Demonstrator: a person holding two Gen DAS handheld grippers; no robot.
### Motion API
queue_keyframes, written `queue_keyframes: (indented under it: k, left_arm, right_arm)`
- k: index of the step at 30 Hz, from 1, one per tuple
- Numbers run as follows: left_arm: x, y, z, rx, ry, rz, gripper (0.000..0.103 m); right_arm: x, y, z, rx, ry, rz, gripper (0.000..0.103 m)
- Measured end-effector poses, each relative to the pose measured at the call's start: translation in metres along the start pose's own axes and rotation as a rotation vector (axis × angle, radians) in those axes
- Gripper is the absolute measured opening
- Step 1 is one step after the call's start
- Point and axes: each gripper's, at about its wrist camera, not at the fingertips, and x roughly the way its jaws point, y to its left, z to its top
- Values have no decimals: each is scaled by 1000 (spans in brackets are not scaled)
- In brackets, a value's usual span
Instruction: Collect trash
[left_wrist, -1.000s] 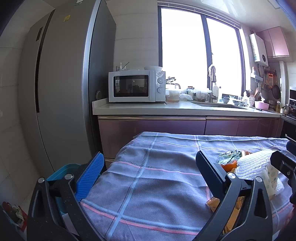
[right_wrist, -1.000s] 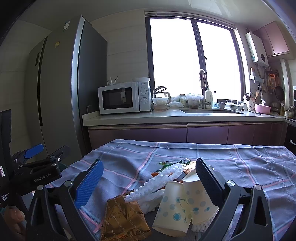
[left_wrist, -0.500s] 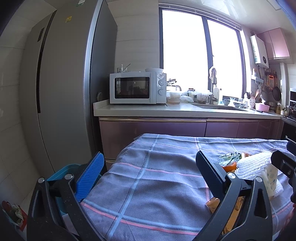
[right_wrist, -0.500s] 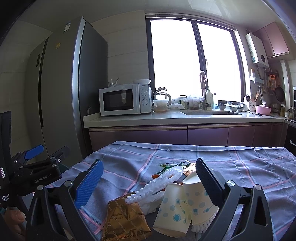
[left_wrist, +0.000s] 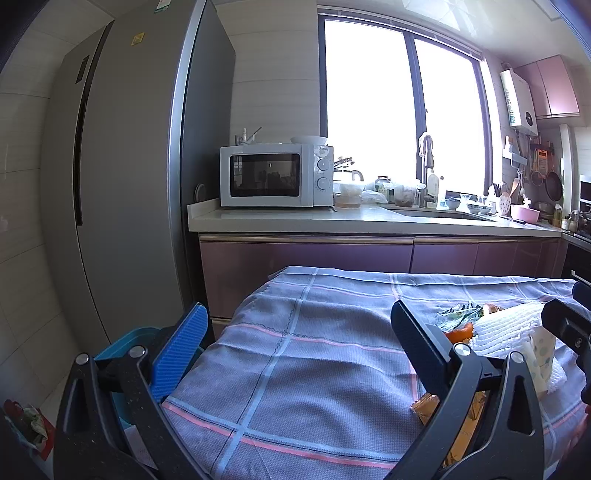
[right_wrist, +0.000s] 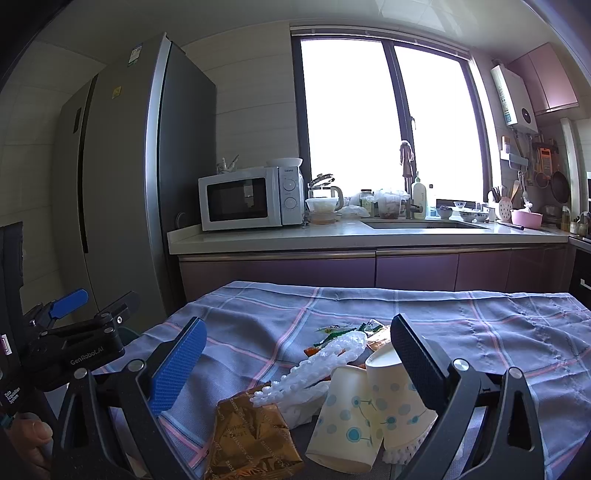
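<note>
A pile of trash lies on the checked tablecloth (right_wrist: 258, 328): a gold foil wrapper (right_wrist: 251, 439), two dotted paper cups (right_wrist: 369, 406) on their sides, white foam netting (right_wrist: 321, 362), green wrappers (right_wrist: 332, 330) and an orange scrap. My right gripper (right_wrist: 295, 362) is open and empty, just in front of the pile. My left gripper (left_wrist: 295, 343) is open and empty over the table's left end; the pile (left_wrist: 498, 328) lies to its right. A blue bin (left_wrist: 125, 347) stands on the floor left of the table.
A tall grey fridge (left_wrist: 122, 177) stands at the left. A counter (left_wrist: 332, 221) behind the table holds a microwave (left_wrist: 273, 175), a sink and kitchenware. A hand holds the left gripper, seen in the right wrist view (right_wrist: 74, 343).
Both views have shifted slightly, as if the grippers tilted or rose a little. The trash has not moved and both grippers stay open.
</note>
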Motion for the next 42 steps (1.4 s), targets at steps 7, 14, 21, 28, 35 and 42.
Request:
queue_keyframes:
  k: [7, 14, 21, 28, 35, 42]
  left_arm:
    - [0, 0, 1, 0, 2, 1, 98]
    - [0, 0, 1, 0, 3, 2, 98]
    - [-1, -1, 0, 1, 7, 1, 98]
    - [1, -3, -2, 4, 19, -8, 98]
    - [4, -10, -7, 29, 50, -52, 98]
    - [6, -29, -14, 89, 82, -146, 98]
  right_arm:
    - [1, -1, 0, 4, 5, 4, 96]
    - [2, -2, -1, 6, 8, 8, 96]
    - [2, -2, -1, 10, 12, 12, 96]
    - [4, -5, 0, 18, 19, 17, 96]
    - [7, -13, -2, 31, 35, -6, 96]
    - [12, -39, -7, 82, 71, -47, 96]
